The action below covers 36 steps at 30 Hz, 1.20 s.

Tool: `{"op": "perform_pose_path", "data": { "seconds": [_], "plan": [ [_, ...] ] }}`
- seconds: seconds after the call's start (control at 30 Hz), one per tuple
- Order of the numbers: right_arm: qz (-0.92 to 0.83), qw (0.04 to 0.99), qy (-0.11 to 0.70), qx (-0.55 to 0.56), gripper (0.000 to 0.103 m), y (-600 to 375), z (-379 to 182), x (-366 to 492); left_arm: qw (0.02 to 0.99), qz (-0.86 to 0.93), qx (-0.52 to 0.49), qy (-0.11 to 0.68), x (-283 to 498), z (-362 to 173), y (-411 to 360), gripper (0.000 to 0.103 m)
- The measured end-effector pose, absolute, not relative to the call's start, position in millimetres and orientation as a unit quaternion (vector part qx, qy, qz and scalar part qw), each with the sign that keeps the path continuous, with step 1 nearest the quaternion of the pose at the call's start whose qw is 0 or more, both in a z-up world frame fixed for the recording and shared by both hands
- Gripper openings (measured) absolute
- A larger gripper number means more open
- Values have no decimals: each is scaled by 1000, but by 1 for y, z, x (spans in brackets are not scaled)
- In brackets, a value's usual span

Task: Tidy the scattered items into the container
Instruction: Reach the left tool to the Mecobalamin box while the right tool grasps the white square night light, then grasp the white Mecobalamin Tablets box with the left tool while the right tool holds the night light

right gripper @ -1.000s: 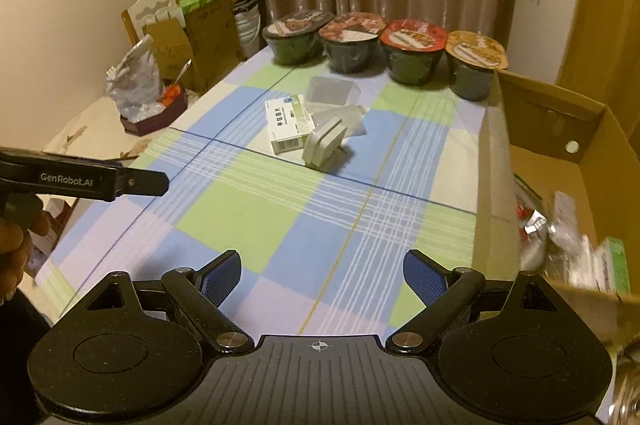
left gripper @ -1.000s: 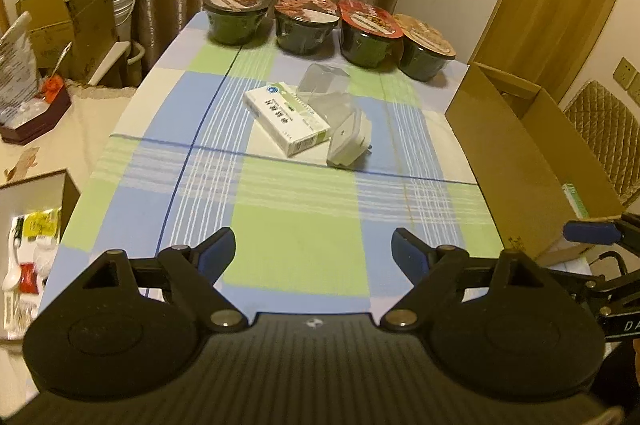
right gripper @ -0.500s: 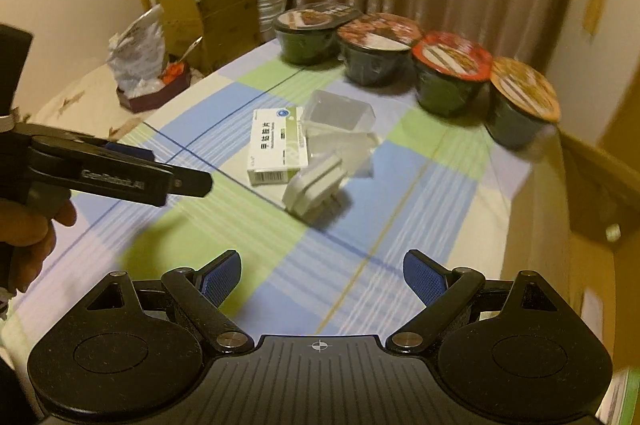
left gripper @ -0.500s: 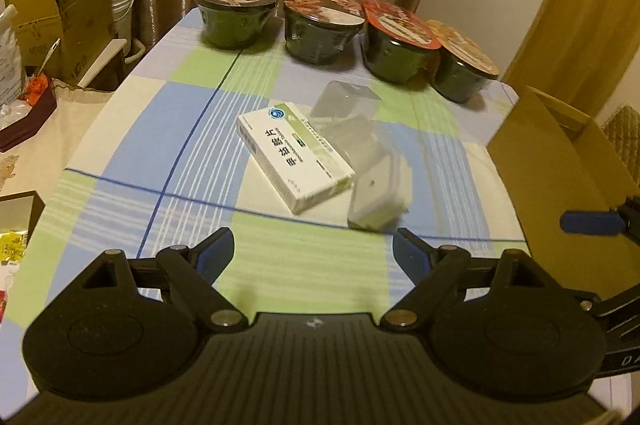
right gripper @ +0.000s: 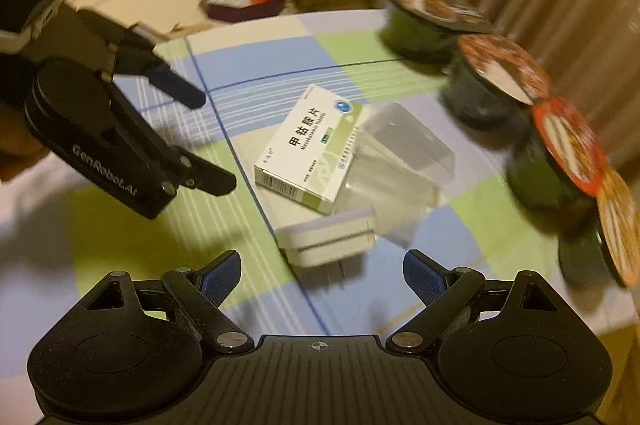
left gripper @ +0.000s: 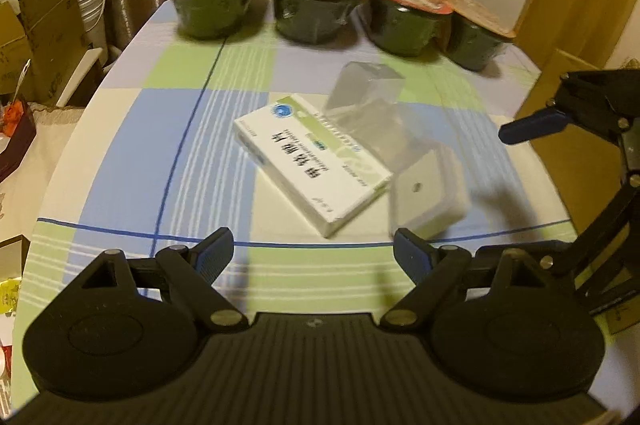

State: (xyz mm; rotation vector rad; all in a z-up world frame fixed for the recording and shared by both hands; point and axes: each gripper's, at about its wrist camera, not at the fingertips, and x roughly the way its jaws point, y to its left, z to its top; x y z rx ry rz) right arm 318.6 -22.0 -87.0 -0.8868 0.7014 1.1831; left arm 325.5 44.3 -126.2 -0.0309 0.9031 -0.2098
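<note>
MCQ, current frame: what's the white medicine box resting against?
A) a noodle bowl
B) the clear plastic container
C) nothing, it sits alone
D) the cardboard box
B: the medicine box lies with its edge against the clear plastic container in the middle of the table, while the noodle bowls stand apart in a row at the far end.

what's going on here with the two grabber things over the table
A person holds a gripper in each hand over a checked tablecloth. Both the left gripper and the right gripper are open and empty, pointed at a small cluster: a white medicine box, a clear plastic case and a small white box. Nothing is picked up yet. Four noodle bowls line the far edge.
</note>
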Motion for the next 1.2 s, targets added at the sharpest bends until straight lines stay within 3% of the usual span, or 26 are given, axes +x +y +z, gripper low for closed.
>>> {"op": "perform_pose_path", "data": {
  "seconds": [0.37, 0.4, 0.43, 1.2],
  "plan": [
    [559, 633, 334, -419, 93, 11, -113, 349, 887, -108, 2, 449, 340, -143, 46, 84],
    [557, 634, 334, -419, 77, 12, -113, 350, 886, -108, 0, 450, 342, -144, 47, 84],
    [558, 633, 338, -417, 70, 12, -112, 351, 886, -108, -1, 451, 344, -145, 47, 84],
    [551, 616, 337, -450, 69, -36, -110, 355, 884, -89, 24, 458, 399, -167, 1, 87]
  ]
}}
